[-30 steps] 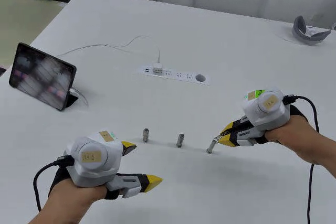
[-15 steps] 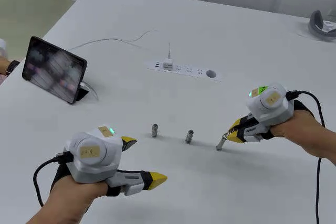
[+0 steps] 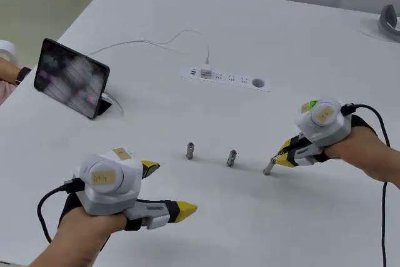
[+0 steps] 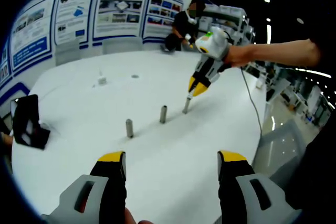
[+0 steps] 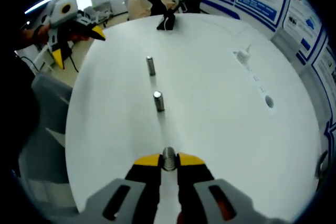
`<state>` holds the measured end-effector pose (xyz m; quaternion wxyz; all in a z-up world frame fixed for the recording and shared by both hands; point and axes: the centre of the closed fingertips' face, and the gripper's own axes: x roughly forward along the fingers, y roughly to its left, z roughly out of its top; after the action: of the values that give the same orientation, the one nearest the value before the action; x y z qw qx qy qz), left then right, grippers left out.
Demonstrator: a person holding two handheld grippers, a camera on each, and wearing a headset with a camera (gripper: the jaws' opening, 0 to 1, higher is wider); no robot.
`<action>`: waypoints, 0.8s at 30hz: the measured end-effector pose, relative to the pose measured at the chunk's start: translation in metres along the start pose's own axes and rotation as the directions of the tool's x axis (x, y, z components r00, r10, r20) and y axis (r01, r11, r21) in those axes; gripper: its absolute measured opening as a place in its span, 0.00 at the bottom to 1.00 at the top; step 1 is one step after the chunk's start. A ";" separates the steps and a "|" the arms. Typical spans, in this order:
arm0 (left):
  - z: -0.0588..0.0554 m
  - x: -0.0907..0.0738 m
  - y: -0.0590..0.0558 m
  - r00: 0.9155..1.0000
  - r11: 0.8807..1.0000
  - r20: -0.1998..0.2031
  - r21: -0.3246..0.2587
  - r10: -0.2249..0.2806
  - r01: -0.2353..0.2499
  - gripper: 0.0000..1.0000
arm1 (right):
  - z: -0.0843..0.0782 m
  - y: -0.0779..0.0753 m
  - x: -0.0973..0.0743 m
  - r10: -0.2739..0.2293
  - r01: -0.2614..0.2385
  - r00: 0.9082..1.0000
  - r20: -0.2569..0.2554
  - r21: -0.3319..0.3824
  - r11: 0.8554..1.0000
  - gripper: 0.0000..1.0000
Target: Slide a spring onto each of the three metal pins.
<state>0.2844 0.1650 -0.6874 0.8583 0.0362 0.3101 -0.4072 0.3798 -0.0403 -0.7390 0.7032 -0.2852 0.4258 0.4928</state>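
Right hand-held gripper (image 3: 279, 159) pinches the last spring (image 3: 269, 167), tilted at the right end of the row on the desk (image 3: 187, 60), probably steadying it over its pin, which the jaws hide. Left hand-held gripper (image 3: 170, 188) hovers spread and empty, well apart, likely to avoid crowding the left pin (image 3: 190, 150) and middle pin (image 3: 232, 157), seemingly already sprung.
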 end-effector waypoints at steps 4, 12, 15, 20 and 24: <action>0.000 0.000 -0.001 1.000 1.000 0.000 -0.002 0.001 -0.001 0.72 | 0.000 0.000 0.003 0.009 -0.009 1.000 -0.004 -0.001 1.000 0.13; 0.000 0.001 -0.002 1.000 1.000 -0.005 0.000 -0.005 0.005 0.72 | 0.003 0.001 0.006 0.014 -0.014 1.000 -0.006 -0.004 1.000 0.13; 0.000 0.001 -0.002 1.000 1.000 -0.007 0.003 -0.006 0.006 0.72 | 0.001 0.002 0.010 0.016 -0.016 1.000 -0.018 -0.016 1.000 0.13; 0.001 0.000 -0.002 1.000 1.000 -0.007 0.006 -0.003 0.003 0.72 | 0.002 0.002 0.015 0.019 -0.019 1.000 -0.022 -0.019 1.000 0.13; 0.003 -0.001 0.000 1.000 1.000 -0.003 0.003 0.001 -0.001 0.72 | 0.001 0.003 0.020 0.024 -0.025 0.999 -0.030 -0.025 0.999 0.13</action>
<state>0.2854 0.1647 -0.6847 0.8580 0.0384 0.3110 -0.4069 0.3807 -0.0294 -0.7560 0.6870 -0.2960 0.4335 0.5024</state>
